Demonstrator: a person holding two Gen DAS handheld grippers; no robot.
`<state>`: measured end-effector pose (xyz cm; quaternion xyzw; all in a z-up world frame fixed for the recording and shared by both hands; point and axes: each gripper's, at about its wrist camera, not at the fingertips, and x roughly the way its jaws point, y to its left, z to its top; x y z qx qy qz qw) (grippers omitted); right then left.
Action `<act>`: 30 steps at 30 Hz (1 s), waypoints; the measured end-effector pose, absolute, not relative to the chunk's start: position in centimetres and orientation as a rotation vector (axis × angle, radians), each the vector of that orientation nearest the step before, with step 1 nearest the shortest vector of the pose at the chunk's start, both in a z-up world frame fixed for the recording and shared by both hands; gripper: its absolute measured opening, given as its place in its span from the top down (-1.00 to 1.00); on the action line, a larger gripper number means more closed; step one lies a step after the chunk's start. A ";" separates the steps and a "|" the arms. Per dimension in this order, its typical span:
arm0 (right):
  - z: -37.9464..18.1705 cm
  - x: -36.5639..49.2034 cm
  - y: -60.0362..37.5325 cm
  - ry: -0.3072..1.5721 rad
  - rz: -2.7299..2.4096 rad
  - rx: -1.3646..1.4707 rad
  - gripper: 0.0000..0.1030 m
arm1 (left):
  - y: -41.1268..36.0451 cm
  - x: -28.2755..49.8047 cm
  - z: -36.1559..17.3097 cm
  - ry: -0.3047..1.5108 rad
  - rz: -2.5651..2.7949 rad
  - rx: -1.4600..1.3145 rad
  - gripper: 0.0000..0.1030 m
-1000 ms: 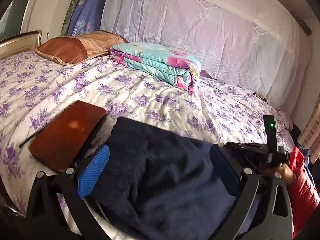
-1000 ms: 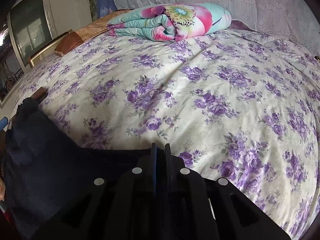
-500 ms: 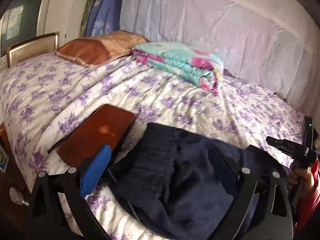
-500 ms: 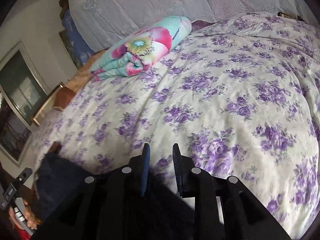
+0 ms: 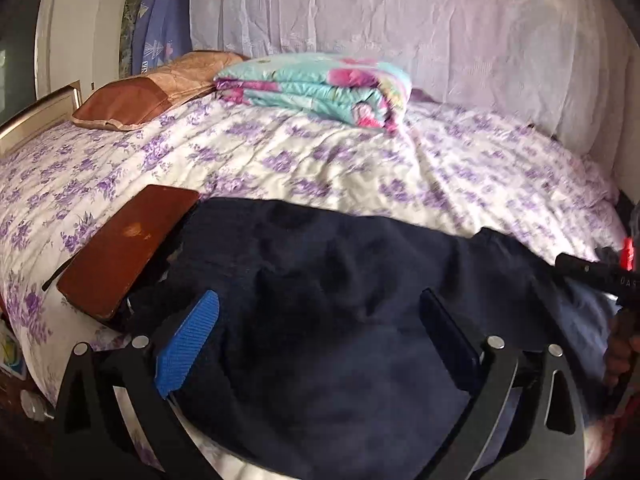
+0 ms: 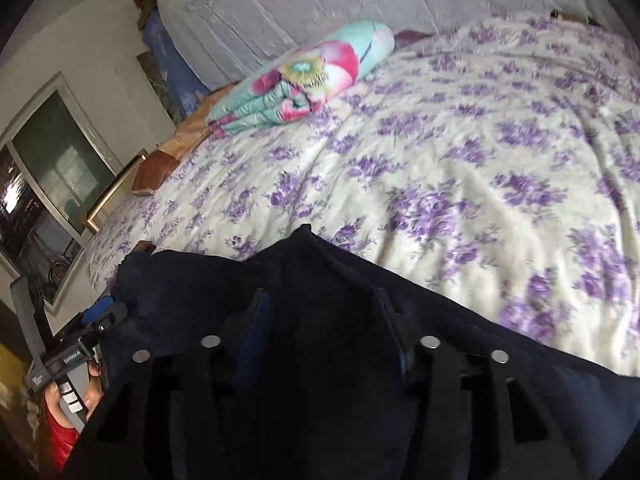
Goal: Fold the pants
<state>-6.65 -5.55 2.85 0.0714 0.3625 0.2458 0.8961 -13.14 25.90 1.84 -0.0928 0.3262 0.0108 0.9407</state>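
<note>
I see soft daylight on the bed, with its flower print smeared by motion blur. The dark pants swallow detail. Fisheye bending curves the edges, and black vignette fills the corners in both views.

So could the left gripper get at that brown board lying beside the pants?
Probably yes. The left gripper is open over the navy pants, and the brown board lies just to its left on the bedspread with nothing on top.
</note>
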 end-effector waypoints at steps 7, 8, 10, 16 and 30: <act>-1.3 -7.2 -11.0 0.884 0.467 0.262 -0.60 | 22.0 -9.4 -2.6 0.822 0.065 0.008 -0.92; -0.5 -7.9 -12.3 0.876 0.424 0.324 -0.61 | 21.8 -9.8 -1.9 0.800 0.074 0.009 -0.92; 1.7 -10.7 -14.5 0.798 0.430 0.380 -0.61 | 22.1 -11.1 -0.3 0.754 0.071 -0.038 -0.92; 0.2 -16.0 -22.3 0.756 0.268 0.361 -0.93 | 21.3 -13.2 1.1 0.713 -0.085 -0.129 -0.92; -0.6 -29.3 -28.8 0.722 0.084 0.469 -0.93 | 8.2 -17.0 1.7 0.597 -0.317 0.105 -0.90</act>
